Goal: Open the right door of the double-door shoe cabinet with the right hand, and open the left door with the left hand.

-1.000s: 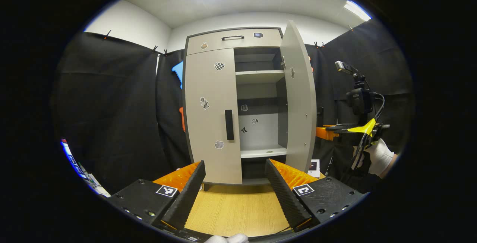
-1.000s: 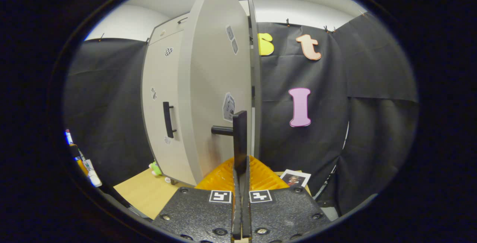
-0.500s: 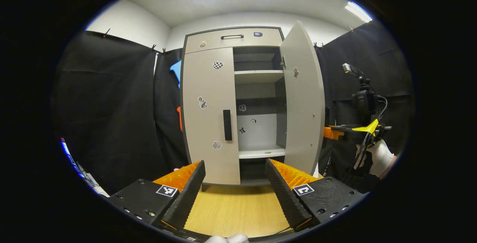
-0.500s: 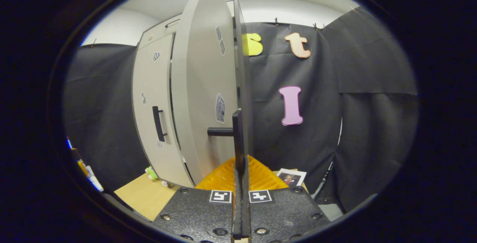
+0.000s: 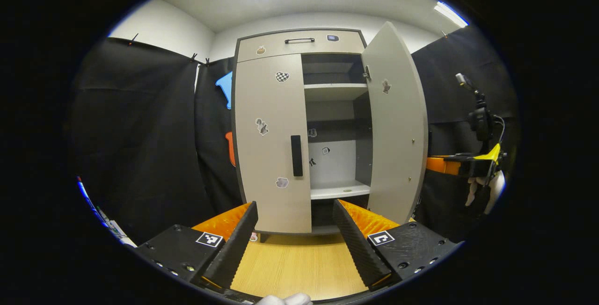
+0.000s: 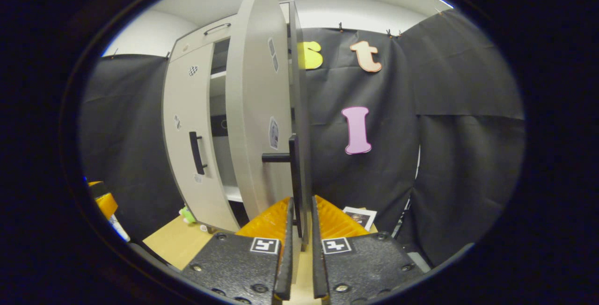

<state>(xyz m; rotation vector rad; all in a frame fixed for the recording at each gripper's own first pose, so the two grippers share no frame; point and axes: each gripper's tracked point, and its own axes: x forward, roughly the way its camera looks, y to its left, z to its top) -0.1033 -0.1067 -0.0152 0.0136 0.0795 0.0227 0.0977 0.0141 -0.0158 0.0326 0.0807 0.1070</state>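
— What changed?

— Since a moment ago my right claw (image 6: 298, 249) has let go: its fingers were clamped on the right door's handle (image 6: 294, 174), and now they stand slightly apart with the handle bar in the gap, no longer pinched. The right door (image 5: 395, 122) has also swung wider.

— Left gripper view first?

— My left claw (image 5: 295, 239) hovers low over the wooden tabletop (image 5: 299, 267), fingers wide apart and holding nothing. Ahead stands the shoe cabinet (image 5: 299, 43); its left door (image 5: 269, 141) is shut, the right door hangs open and bares the shelves. The left door's handle (image 5: 296, 155) is a vertical bar at that door's inner edge, straight ahead and above my left claw, well apart from it. My right claw (image 5: 461, 164) shows far off to the right, beyond the open door.

— Right gripper view?

— The right door stands edge-on just before my fingers, its handle upright between them. The left door's handle (image 6: 196, 153) lies farther left.

— What does the next move hinge on?

— I judge the left claw is nearer; it must rise and go forward, fingers straddling that upright bar sideways.
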